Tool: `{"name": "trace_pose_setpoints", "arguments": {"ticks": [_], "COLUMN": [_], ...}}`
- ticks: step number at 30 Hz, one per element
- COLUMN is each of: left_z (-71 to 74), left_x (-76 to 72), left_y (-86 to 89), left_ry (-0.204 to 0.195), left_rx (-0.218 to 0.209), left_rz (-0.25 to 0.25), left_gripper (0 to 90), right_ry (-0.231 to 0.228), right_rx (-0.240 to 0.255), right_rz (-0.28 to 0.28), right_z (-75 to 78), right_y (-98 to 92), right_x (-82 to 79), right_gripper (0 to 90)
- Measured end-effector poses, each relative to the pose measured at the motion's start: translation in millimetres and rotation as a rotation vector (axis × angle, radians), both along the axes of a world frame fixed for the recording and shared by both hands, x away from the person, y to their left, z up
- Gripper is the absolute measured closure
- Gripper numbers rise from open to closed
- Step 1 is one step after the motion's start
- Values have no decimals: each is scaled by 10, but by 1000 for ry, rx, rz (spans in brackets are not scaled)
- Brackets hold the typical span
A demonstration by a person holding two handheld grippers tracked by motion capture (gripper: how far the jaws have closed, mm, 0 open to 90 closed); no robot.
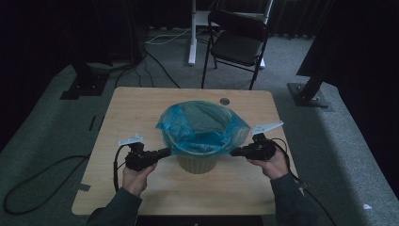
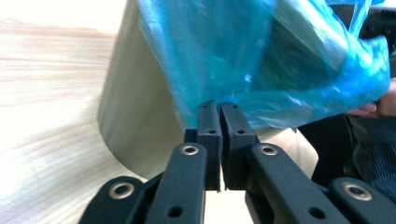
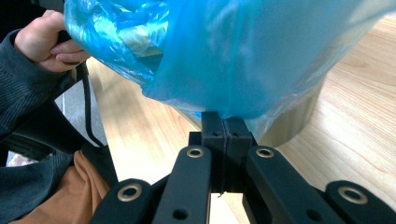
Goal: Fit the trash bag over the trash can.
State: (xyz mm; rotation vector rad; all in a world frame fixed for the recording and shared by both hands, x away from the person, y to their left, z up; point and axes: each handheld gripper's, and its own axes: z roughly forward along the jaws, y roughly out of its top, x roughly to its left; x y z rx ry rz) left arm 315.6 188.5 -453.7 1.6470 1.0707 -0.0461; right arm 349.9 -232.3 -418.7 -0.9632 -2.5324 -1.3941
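From the high view, a small beige waste bin (image 1: 197,162) stands near the middle of the wooden worktop (image 1: 136,117), lined with a blue plastic bag (image 1: 200,125) whose mouth folds out over the rim. The left gripper (image 1: 165,151) meets the bag's hem on one side and the right gripper (image 1: 234,152) meets it on the opposite side, both held roughly level; taking the film at two opposed points looks meant to keep the mouth stretched wide so the liner can be drawn down evenly around the rim. A black folding chair (image 1: 237,40) stands on the carpet beyond the worktop, well apart from the work. In the left gripper view, the fingers (image 2: 208,128) stand almost together with only a thin slit between them, their tips right at the lower edge of the blue plastic bag (image 2: 261,56), which drapes over the curved wall of the bin (image 2: 135,116); they appear to pinch the hem, though the film itself is hard to make out between the pads. The person's other hand (image 2: 380,105) shows at the far side. In the right gripper view, the fingers (image 3: 214,130) are clenched tight, with the bag (image 3: 243,51) hanging directly from their tips, so the film is grasped there; the bin's wall (image 3: 299,121) peeks out beneath, and the left hand (image 3: 42,42) shows across the bin.
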Motion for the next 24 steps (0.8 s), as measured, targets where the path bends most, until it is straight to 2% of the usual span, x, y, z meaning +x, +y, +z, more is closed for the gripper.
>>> {"name": "trace_pose_setpoints", "arguments": {"ticks": [2,3,6,10,15,17,24], "left_z": [22,36,81,161,288,341,501], "left_x": [-2,-5,-11,-29,-35,-28,44], "left_y": [30,48,109,196,281,295,258], "left_ry": [-7,-14,-30,-60,-101,-115,-148], "left_rx": [-6,-8,-13,-16,-16,-16,-8], "left_rz": [14,24,48,70,96,105,113], "left_gripper": [815,772,735,673,628,601,566], "right_ry": [-6,-21,-35,-72,-102,-130,-176], "right_rx": [-2,-12,-5,1,13,22,45], "right_rz": [-9,-22,-26,-28,-39,-50,-73], "right_z": [-1,18,56,180,284,372,535], "right_y": [-35,-57,-89,-178,-246,-290,-313], "right_x": [-1,-10,-18,-71,-120,-140,-130], "right_gripper": [890,829,794,695,652,627,585]}}
